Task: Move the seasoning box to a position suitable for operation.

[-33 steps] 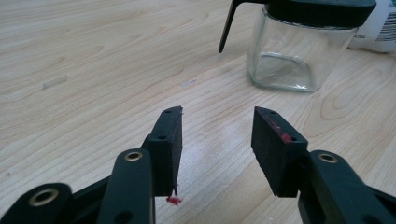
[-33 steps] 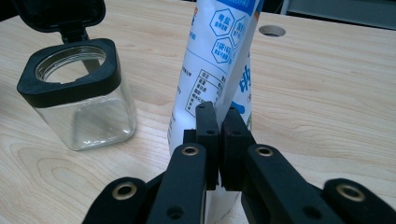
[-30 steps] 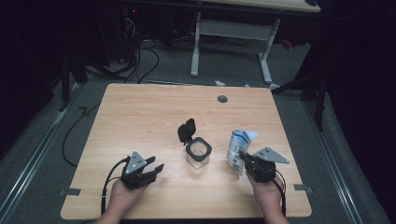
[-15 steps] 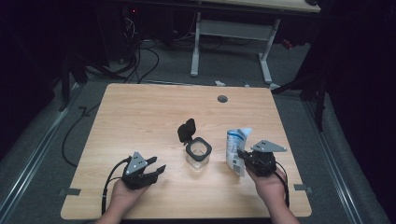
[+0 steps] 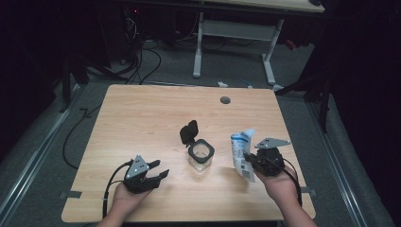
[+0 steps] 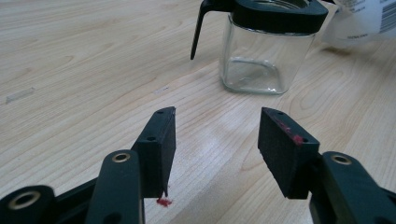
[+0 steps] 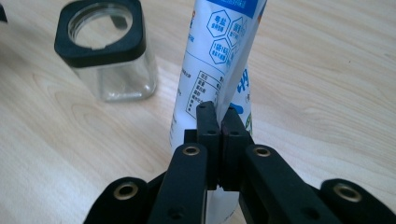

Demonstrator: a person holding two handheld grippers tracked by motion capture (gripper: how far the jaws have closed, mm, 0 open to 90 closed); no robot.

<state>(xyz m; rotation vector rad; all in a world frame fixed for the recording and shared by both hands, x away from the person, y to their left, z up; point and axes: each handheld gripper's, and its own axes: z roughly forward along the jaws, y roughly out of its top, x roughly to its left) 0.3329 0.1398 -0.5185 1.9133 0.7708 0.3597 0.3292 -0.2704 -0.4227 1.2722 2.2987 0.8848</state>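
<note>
Right claw (image 7: pixel 219 122) is clamped on a white and blue pouch (image 5: pixel 241 151), held upright near the desk's (image 5: pixel 142 118) right edge, beside the open glass jar (image 5: pixel 200 155) at mid-desk. Left claw (image 5: pixel 158 171) is held apart, idle, near the front edge. Filling appears in hand; tipping the pouch over the jar mouth is called for next.

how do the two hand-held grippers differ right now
The left hand-held gripper has its jaws spread wide and holds nothing; the right hand-held gripper is shut on the white and blue printed pouch. The left one points at the clear glass jar from a distance; the right one sits beside it. Both have black jaws.
</note>
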